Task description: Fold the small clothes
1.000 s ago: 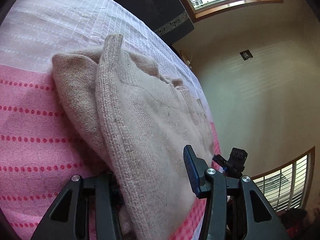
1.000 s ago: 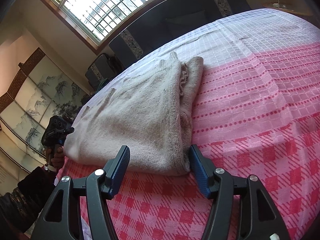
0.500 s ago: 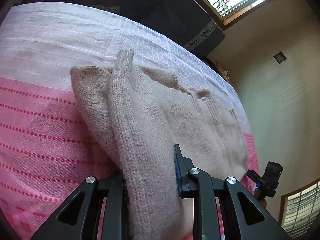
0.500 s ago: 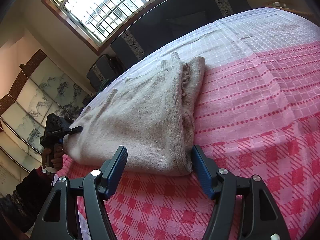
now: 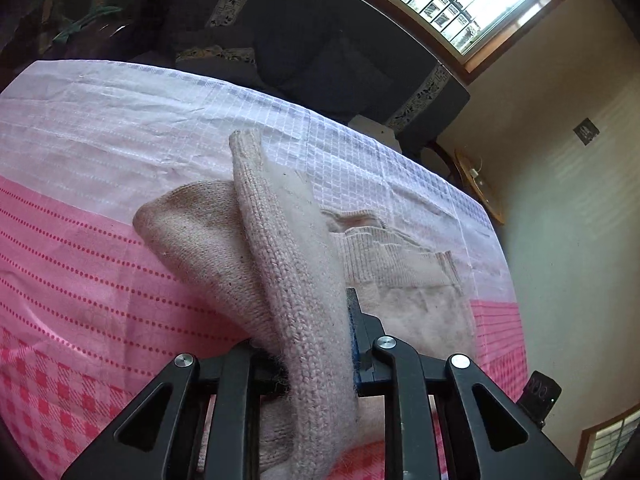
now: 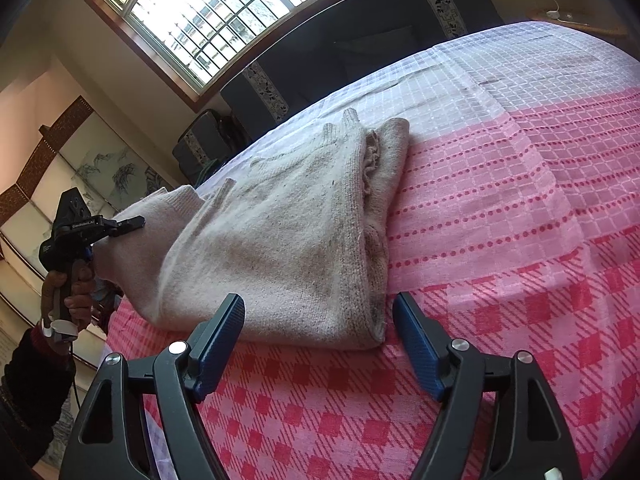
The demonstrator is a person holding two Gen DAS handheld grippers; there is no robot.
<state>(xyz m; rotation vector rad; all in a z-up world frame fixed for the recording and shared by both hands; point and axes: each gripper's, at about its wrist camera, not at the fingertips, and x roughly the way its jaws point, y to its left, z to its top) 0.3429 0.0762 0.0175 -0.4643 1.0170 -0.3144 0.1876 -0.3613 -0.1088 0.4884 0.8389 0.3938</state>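
Around sweater (image 6: 280, 248), bare cloth (image 6: 520, 208)

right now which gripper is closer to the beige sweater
Left. The left gripper is shut on the beige sweater, lifting its edge; the right gripper is opening just short of it, not touching.

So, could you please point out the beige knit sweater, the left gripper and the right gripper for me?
beige knit sweater (image 6: 280, 240), right wrist view, flat top panel.
left gripper (image 5: 312, 344), left wrist view, between fingertips clamping the sweater's lifted edge.
right gripper (image 6: 318, 340), right wrist view, between opening fingertips, nothing held.
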